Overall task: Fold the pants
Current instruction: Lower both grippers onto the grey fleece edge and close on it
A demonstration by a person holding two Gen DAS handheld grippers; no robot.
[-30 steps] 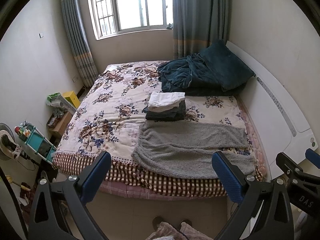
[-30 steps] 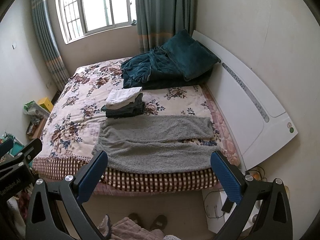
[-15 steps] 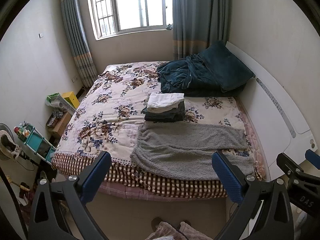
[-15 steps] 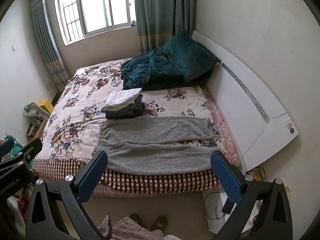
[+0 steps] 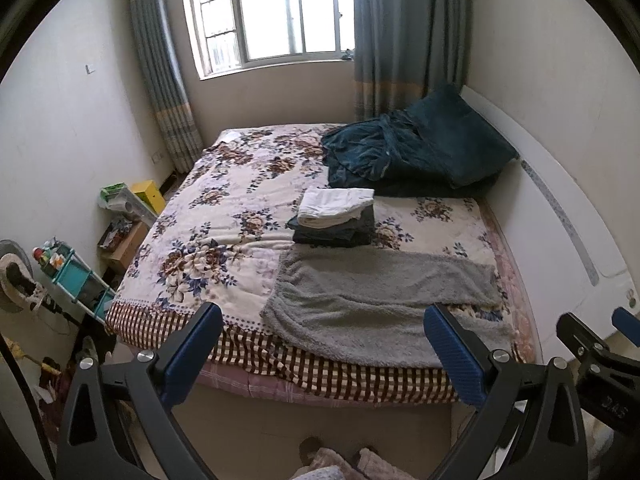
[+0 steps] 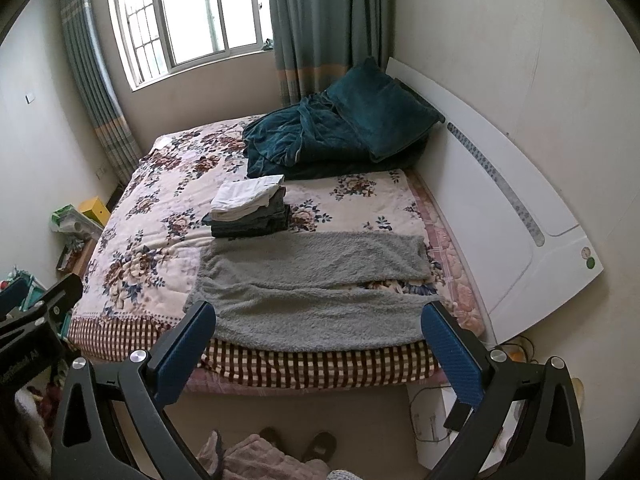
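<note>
Grey fleece pants (image 5: 380, 300) lie spread flat on the near edge of the bed, legs pointing right; they also show in the right wrist view (image 6: 312, 288). Behind them sits a stack of folded clothes (image 5: 336, 216), white on top of dark, also in the right wrist view (image 6: 250, 208). My left gripper (image 5: 324, 344) is open and empty, held in the air before the bed edge. My right gripper (image 6: 318, 340) is open and empty, also short of the bed. Neither touches the pants.
The bed has a floral cover (image 5: 224, 216) and a checked hem (image 6: 304, 364). A teal blanket and pillow (image 5: 420, 152) lie by the white headboard (image 6: 500, 208). A shelf and boxes (image 5: 68, 272) stand at the left. Slippers (image 6: 296, 444) are on the floor.
Both views have shifted slightly; the bed sits a little higher and farther in frame. The pants and the stack have not moved. Both grippers stay open.
</note>
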